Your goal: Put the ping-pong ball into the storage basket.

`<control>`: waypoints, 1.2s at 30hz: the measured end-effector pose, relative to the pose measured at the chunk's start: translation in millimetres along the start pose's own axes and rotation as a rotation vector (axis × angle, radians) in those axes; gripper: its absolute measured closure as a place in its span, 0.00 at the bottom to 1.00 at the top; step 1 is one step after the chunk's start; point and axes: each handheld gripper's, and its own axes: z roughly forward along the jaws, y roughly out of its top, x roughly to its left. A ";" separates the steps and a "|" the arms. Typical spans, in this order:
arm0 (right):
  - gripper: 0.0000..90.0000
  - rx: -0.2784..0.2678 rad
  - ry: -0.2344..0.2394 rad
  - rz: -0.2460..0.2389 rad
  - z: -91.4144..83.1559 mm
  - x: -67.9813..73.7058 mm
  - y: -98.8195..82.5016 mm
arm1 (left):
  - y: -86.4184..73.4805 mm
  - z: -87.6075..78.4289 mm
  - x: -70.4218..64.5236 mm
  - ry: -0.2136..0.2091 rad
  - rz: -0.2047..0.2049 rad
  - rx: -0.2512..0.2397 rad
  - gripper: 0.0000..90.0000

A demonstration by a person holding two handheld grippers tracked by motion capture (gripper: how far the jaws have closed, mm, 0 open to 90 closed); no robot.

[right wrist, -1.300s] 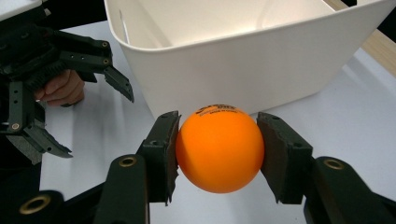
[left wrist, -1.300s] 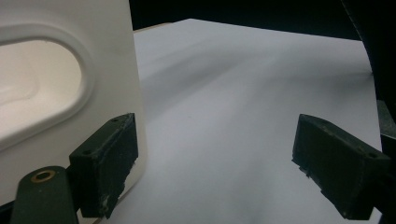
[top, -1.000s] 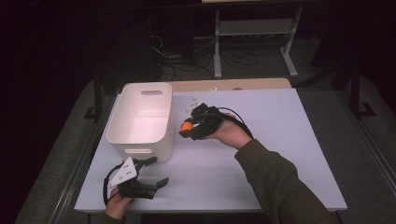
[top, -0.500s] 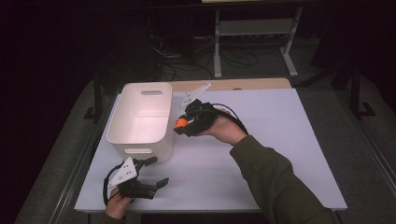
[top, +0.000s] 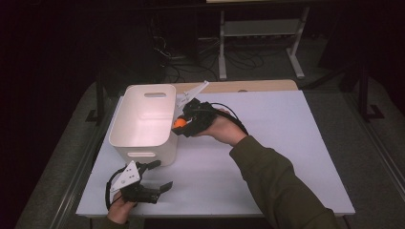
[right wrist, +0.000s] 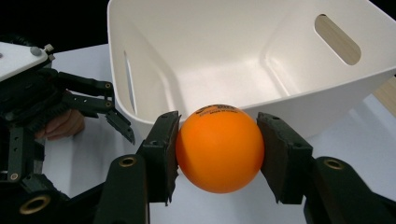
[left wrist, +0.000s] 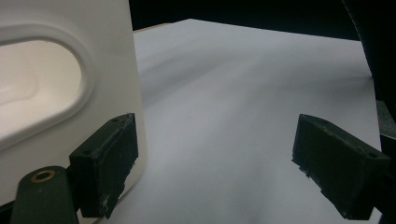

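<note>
Right gripper (right wrist: pixel 219 154): jaws clamped on an orange ball (right wrist: pixel 219 148), one pad on each side at about its widest line. Small dark print runs along the top of the ball. In the right gripper view the ball sits low centre of frame, just short of the near rim of a white bin (right wrist: pixel 261 60) whose open inside takes up the upper frame. In the high view the same gripper (top: pixel 184 125) is mid-frame, with the ball (top: pixel 179 123) at the bin's (top: pixel 143 143) right wall, at about rim height.

Left gripper (top: pixel 153 179): jaws spread wide, holding nothing, lower left of the high view, on the white table (top: pixel 286 143) just beside the bin's near end. In the left gripper view its jaws (left wrist: pixel 210 172) frame bare table; the bin's handle slot (left wrist: pixel 37 98) is at left.

Handling, judged: the ball looks like a smooth, hollow, very light plastic sphere, rigid but thin-walled. Slippery and prone to squirt out if pinched off-centre, and over-squeezing could dent it. Best hold: across the middle, light pressure, as now. Likely to bounce and roll when let go.
</note>
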 end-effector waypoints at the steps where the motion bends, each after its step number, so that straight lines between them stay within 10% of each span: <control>1: 0.55 0.001 -0.001 0.000 1.0 0.2 1.1 | 0.0 0.0 -0.1 0.000 -0.001 0.000 0.16; 36: 0.55 0.005 0.016 -0.026 36.2 5.4 31.3 | 0.0 -0.1 -0.2 -0.002 0.000 0.000 0.16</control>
